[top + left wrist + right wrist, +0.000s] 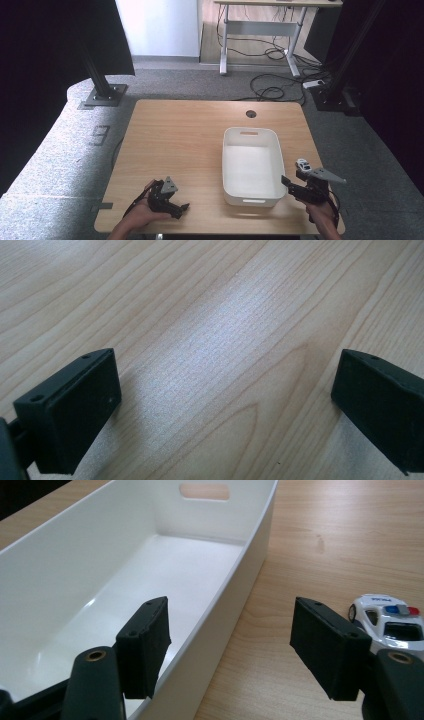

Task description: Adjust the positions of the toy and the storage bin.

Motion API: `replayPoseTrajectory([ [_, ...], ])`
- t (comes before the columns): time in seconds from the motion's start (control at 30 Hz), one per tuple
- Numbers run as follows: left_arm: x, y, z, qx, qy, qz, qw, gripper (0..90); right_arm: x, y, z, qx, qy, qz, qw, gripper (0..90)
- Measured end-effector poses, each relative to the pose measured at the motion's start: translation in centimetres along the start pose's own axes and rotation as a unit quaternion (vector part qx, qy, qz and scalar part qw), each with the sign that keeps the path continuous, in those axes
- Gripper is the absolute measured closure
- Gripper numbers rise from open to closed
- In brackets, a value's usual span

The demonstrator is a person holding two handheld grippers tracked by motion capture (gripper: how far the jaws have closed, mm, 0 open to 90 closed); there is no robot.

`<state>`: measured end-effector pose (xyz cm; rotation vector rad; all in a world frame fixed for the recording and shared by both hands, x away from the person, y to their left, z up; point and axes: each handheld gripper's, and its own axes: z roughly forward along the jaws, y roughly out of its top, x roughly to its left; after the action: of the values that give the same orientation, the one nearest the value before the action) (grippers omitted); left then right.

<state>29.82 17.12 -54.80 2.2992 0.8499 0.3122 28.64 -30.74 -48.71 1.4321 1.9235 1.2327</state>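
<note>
A white plastic bin (252, 167) with handle slots stands empty on the right half of the wooden table (180, 140). A small white toy police car (303, 164) sits just right of the bin; in the right gripper view the car (387, 620) lies beside the right-hand jaw. My right gripper (290, 186) hovers at the bin's near right corner, open, its jaws straddling the bin's right wall (235, 600) without touching it. My left gripper (181, 209) rests low over bare wood near the front left edge, open, with nothing between its jaws (225, 405).
A round cable hole (251, 114) lies near the table's far edge. Grey carpet surrounds the table. Black stand posts (102, 85) rise at the back left and back right, and a desk with cables (270, 85) stands behind.
</note>
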Motion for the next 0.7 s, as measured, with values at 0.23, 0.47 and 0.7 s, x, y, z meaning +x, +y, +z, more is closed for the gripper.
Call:
replayPoseTrajectory([
  [0.23, 0.0, 0.0, 0.0, 0.0, 0.0, 0.0, 1.0, 0.0, 0.4, -0.2, 0.4, 0.013, 0.007, -0.014, 0.9998, 32.1],
  [0.47, 0.0, 0.0, 0.0, 0.0, -0.001, 0.0, 1.0, 0.0, 0.3, -0.2, 0.9, 0.02, -0.001, -0.009, 0.9998, 35.5],
  [0.7, 0.0, 0.0, 0.0, 0.0, -0.001, 0.001, 1.0, 0.0, 0.5, -0.1, 1.3, 0.03, -0.001, 0.005, 0.9995, 41.3],
])
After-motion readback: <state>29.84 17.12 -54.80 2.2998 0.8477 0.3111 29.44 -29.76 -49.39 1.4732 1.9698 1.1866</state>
